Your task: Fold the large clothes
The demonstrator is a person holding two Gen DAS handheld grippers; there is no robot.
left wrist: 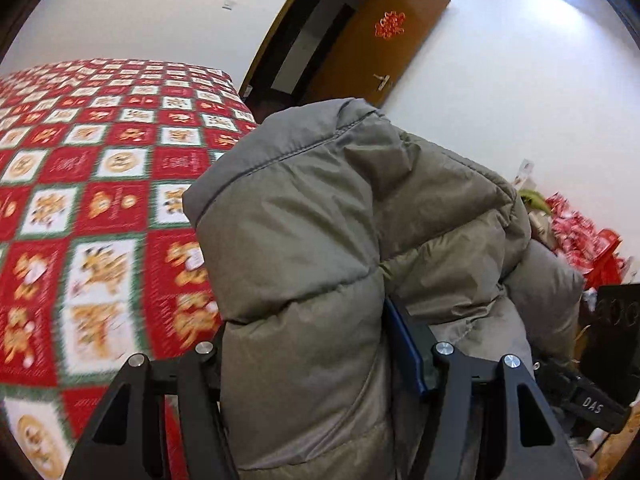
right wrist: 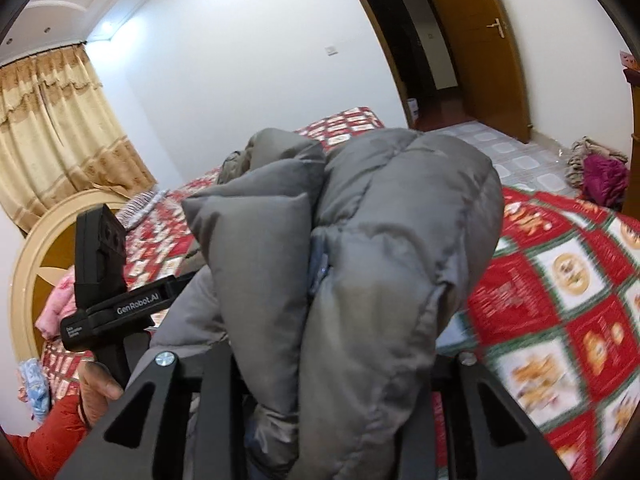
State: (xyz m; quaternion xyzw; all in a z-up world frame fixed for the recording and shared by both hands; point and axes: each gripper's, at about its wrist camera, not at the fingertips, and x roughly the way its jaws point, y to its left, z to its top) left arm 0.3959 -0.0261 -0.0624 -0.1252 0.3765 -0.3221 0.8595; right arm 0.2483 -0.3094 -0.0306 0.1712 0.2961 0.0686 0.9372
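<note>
A big grey puffer jacket (left wrist: 340, 200) is bunched up and lifted off the bed's red patterned quilt (left wrist: 80, 160). In the left wrist view my left gripper (left wrist: 308, 344) is shut on a thick fold of it, and a blue pad (left wrist: 404, 344) presses its right side. In the right wrist view my right gripper (right wrist: 332, 360) is shut on another puffy wad of the jacket (right wrist: 400, 200), which hides the fingertips. The left gripper's black body (right wrist: 104, 280) shows at the left, held by a hand (right wrist: 96, 388) in a red sleeve.
The quilt-covered bed (right wrist: 560, 280) lies under both grippers. An open wooden door (left wrist: 380, 52) stands beyond it. A heap of red items (left wrist: 580, 232) sits at the right, with clothes on the floor (right wrist: 600, 172). A curtain (right wrist: 52, 120) and round headboard (right wrist: 36, 260) are at the left.
</note>
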